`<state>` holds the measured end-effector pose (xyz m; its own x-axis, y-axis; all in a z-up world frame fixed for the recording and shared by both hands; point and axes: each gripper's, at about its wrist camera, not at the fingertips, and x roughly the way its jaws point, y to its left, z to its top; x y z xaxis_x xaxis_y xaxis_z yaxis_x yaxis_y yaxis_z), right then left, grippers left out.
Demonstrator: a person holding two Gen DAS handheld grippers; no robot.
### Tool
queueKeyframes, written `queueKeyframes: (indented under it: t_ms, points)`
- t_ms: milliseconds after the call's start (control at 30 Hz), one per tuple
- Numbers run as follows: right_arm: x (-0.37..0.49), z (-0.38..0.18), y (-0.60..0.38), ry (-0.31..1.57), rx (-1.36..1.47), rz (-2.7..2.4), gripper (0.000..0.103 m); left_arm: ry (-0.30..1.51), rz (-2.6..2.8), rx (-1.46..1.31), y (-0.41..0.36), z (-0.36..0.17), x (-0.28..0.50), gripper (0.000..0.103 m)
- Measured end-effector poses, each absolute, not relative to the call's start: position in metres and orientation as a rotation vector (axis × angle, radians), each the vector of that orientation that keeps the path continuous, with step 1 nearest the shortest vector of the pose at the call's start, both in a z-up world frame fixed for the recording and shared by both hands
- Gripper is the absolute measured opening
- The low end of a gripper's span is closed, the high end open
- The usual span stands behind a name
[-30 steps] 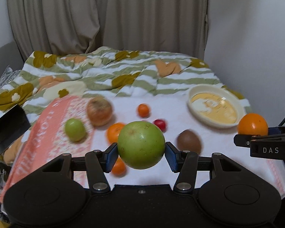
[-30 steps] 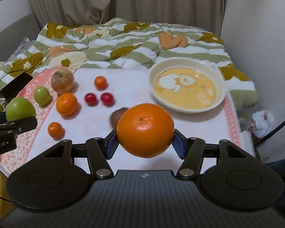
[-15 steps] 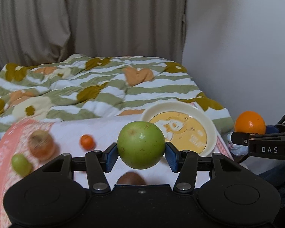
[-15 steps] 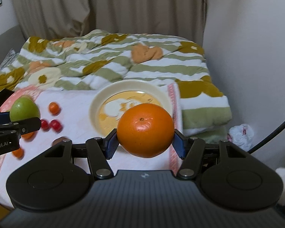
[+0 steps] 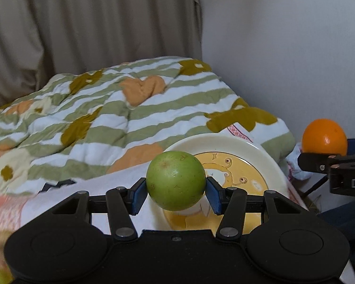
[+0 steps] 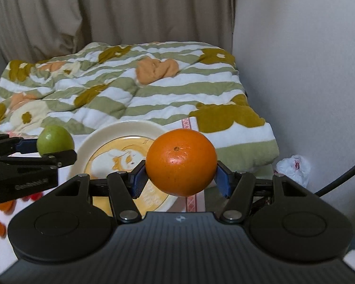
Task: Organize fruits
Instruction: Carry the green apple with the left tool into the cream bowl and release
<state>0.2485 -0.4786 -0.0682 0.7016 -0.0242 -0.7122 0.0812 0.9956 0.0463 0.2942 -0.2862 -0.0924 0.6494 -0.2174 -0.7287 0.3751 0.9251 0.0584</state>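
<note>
The left claw [image 5: 176,190] sits at lower centre of its frame, blue pads pressed against both sides of a green fruit [image 5: 175,179]. The right claw [image 6: 181,177], lower centre likewise, clamps an orange [image 6: 181,162].

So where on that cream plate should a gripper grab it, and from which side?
Probably the raised rim on the plate's right edge, coming in level from the right, one finger over and one under. The plate lies flat on the cloth, so only its thin upturned lip offers purchase. Both jaws are full now: left gripper clamps the green apple, right gripper the orange.
</note>
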Motion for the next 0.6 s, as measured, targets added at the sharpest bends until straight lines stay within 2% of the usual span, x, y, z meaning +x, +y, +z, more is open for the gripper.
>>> queueKeyframes:
  t_ms: [533,567,600]
  points:
    - [0.286,-0.094,-0.495,0.844,0.132,-0.139,0.075,0.856,-0.446,0.367,-0.326,-0.146,0.349,0.058]
    - [0.287,-0.093,-0.496,0.843,0.133,-0.142,0.075,0.860,-0.446,0.368,-0.327,-0.147,0.349,0.060]
    - [0.287,-0.093,-0.497,0.843,0.133,-0.145,0.075,0.852,-0.445,0.374,-0.328,-0.146,0.349,0.074]
